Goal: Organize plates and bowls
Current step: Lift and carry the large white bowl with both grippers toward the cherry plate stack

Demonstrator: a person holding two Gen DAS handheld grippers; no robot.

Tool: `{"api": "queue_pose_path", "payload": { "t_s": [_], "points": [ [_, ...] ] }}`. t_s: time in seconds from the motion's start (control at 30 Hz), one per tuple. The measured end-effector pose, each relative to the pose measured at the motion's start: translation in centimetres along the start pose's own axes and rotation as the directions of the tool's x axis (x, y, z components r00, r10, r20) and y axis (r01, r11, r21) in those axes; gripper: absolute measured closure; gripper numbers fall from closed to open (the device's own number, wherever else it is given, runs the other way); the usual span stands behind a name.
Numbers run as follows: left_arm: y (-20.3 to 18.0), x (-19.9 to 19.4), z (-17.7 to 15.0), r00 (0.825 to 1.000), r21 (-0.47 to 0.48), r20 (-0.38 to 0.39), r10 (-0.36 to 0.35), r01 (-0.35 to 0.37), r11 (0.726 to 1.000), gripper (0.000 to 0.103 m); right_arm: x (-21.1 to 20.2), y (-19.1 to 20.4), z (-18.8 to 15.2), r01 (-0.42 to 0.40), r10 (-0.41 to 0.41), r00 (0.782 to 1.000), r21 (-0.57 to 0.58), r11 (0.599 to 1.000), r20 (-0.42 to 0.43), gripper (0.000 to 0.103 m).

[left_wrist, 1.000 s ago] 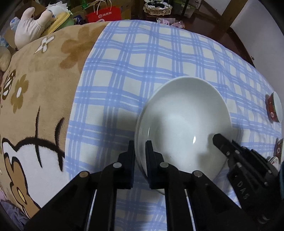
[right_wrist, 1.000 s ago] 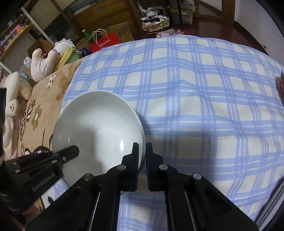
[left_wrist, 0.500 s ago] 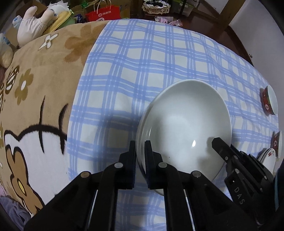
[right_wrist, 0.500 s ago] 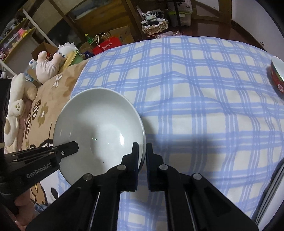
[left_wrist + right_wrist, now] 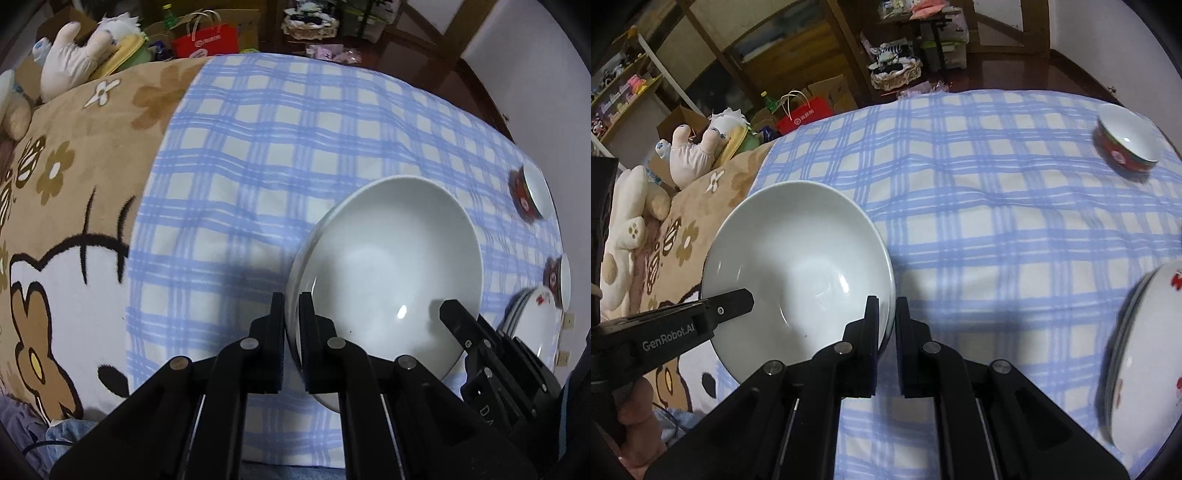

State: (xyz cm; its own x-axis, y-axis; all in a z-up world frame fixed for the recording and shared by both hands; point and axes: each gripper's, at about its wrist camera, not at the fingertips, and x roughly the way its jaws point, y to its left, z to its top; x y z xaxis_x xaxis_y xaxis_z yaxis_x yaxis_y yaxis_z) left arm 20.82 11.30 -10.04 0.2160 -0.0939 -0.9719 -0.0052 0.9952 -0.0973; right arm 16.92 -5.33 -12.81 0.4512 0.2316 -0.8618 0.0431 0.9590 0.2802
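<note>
Ahead of our grippers: blue-and-white checked cloth [image 5: 295,155], w/ a small red-sided bowl with white inside [image 5: 1126,142] far ahead-right on it. A white plate with red flower marks [image 5: 1145,362], edges blurred, sits close on the right of the right gripper [image 5: 886,332]; in the left wrist view a 2nd red-sided small bowl [image 5: 559,275] lies just beyond it. Left of us a brown plush blanket with cartoon print [image 5: 66,206], soft toys [image 5: 690,155] and a red paper bag [image 5: 207,38] past the edge.

Both tools point steeply down. The left gripper [image 5: 291,332] has its pads pinched on the left rim of the large plain white deep plate [image 5: 388,280]; right gripper is clamped on the opposite rim, jaws nearly together. The plate hangs between them, tilted, clear of the cloth.

Vs a sec ago: we've carried the plate up and rightward; the flower plate and 2nd bowl have come into view.
</note>
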Motion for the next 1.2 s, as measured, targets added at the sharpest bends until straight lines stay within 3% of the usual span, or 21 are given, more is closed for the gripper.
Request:
{"api": "queue_pose_path", "payload": {
  "t_s": [0.27, 0.73, 1.2],
  "points": [
    [-3.1, -0.6, -3.2, 1.0, 0.048, -0.007, -0.025, 0.025, 0.999, 0.095, -2.6, -2.8, -2.3, 0.005, -0.006, 1.0, 0.029, 1.0, 0.019, 0.094],
    [-7.7, -3.2, -5.5, 0.998, 0.121, 0.02, -0.059, 0.057, 0.991, 0.095, -7.4, -6.4, -4.1, 0.019, -0.025, 0.996, 0.067, 0.998, 0.091, 0.094],
    [-9.0, -1.1, -7.3, 0.999, 0.167, 0.011, -0.031, 0.029, 0.986, 0.095, -6.2, -8.7, -6.6, -0.006, -0.001, 0.998, 0.117, 0.993, 0.062, 0.093]
  ]
}}
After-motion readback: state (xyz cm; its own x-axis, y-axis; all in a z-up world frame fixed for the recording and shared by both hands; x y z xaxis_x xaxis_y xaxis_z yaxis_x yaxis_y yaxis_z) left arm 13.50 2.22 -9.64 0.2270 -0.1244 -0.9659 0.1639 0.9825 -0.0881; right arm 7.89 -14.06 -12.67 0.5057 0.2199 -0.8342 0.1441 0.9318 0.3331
